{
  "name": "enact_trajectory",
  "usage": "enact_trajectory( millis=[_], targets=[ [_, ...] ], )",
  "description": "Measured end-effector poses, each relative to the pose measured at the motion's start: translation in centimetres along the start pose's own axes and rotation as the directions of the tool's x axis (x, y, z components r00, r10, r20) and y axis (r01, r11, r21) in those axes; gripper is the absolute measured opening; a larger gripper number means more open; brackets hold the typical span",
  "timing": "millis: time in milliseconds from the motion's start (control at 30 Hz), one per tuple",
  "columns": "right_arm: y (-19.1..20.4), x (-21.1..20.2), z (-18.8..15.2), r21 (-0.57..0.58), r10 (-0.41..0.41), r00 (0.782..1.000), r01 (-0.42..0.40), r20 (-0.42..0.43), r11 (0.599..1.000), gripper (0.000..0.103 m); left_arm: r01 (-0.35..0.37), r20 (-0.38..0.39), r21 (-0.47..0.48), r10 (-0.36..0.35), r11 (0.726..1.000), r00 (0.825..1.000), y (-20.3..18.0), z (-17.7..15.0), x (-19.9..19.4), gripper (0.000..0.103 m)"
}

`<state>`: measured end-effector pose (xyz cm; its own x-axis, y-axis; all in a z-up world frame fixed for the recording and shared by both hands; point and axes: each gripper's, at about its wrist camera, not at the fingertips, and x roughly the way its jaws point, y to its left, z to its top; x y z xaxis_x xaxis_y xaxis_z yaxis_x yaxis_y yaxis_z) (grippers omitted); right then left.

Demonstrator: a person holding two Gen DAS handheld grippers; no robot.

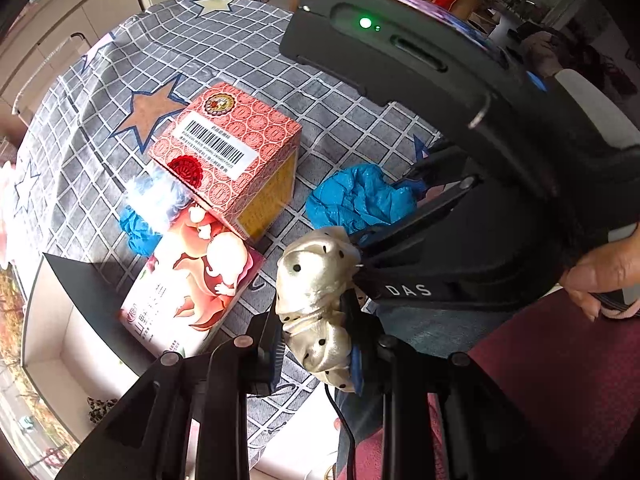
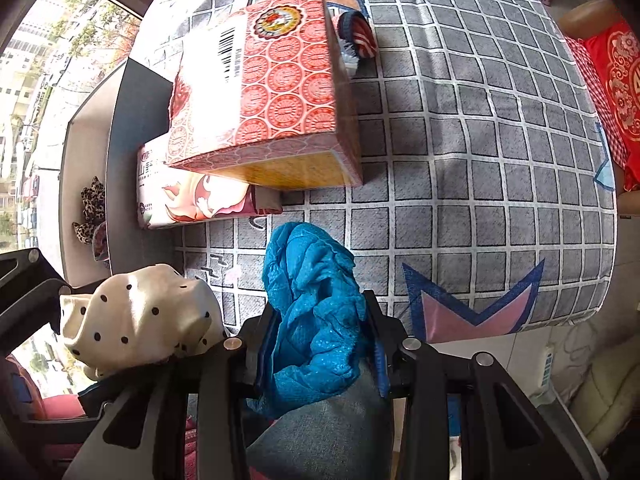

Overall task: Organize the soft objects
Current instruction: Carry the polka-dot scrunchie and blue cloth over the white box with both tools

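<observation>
Left wrist view: both claws clench scrunchies, cream scrunchie point(image 1: 316, 304) left, blue scrunchie point(image 1: 360, 196) right, near red box point(image 1: 236, 160)

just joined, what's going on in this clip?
A person is sorting soft items with two handheld grippers over a grid-and-star tablecloth. The left gripper is shut on a cream polka-dot scrunchie; the right gripper is shut on a crumpled blue scrunchie. An open box at the table edge already holds a leopard-print scrunchie. Two cartons, a red patterned box leaning on a pink illustrated box, sit beside it. Another blue item lies by them.
</observation>
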<state>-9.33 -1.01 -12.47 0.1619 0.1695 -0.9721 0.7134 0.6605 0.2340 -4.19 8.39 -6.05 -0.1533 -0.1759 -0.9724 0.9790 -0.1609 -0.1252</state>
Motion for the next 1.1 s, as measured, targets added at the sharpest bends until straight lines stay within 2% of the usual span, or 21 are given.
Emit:
enact_trajectory(
  millis=[767, 1100],
  targets=[
    [3.5, 0.4, 0.5, -0.102, -0.015, 1.000, 0.014, -0.003, 0.995, 0.039, -0.005, 0.037, -0.144, 0.010, 0.990, 0.999, 2.7, -1.8, -0.9, 0.028],
    [6.6, -0.1, 1.7, -0.207, -0.015, 1.000, 0.016, 0.008, 0.978, 0.039, -0.045, 0.057, -0.229, 0.059, 0.972, 0.997, 4.6, -3.5, -1.9, 0.028]
  ],
)
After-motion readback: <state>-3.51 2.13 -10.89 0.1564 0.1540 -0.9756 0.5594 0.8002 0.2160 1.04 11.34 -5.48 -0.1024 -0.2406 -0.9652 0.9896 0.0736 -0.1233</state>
